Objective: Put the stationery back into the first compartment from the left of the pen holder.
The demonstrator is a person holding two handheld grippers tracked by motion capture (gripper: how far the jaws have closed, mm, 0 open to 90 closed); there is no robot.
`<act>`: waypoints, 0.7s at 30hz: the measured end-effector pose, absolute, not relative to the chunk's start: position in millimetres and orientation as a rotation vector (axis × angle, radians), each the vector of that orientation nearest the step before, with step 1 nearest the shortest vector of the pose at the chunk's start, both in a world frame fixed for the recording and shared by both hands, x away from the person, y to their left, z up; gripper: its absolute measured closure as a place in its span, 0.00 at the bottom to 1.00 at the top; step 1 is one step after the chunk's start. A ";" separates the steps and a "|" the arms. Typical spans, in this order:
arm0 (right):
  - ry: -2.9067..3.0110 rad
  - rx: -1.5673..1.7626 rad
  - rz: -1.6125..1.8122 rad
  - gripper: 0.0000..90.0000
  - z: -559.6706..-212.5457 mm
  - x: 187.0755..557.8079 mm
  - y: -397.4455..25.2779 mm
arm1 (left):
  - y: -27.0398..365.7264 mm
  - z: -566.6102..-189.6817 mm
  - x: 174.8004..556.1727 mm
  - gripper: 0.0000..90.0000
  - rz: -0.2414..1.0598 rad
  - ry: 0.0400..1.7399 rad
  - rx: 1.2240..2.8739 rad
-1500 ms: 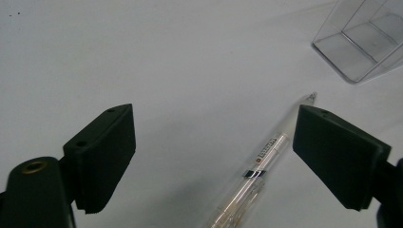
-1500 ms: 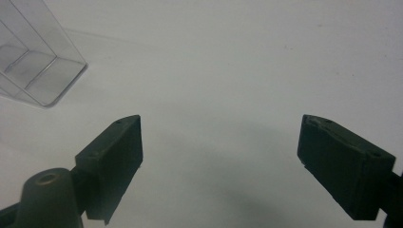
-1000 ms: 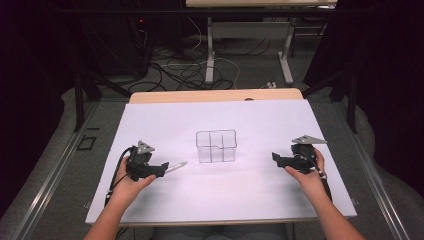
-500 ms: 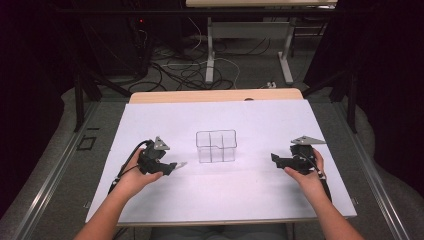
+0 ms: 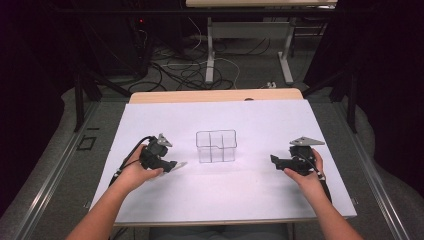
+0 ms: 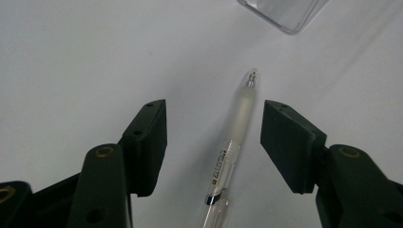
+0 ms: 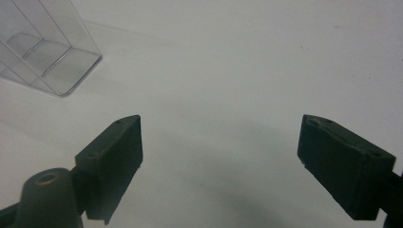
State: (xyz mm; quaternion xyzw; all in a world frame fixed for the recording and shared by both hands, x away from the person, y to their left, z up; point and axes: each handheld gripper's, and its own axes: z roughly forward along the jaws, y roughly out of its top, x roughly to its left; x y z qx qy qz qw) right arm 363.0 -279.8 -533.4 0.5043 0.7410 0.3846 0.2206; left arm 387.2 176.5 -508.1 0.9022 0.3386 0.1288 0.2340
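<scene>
Pen: slim, translucent barrel, frosted grip, metal tip; lies flat on white desk toward left edge, between spread left gripper jaws, untouched. Right gripper spread, empty. Clear plastic box mid-desk.

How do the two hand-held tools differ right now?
The left tool has a pen lying between its open jaws; the right tool has only bare table between its own. The right tool's jaws gape wider than the left's. Both are open and point toward the clear box.
</scene>
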 end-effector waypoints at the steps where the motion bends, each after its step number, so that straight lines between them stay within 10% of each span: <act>1: 2.049 1.398 1.066 0.16 -533.6 363.0 -279.3 | 175.5 -508.4 387.2 0.50 0.340 0.934 2.484; 21: 2.053 1.394 1.075 0.16 -534.5 365.3 -277.9 | 155.6 -514.5 391.5 0.65 0.301 0.827 2.676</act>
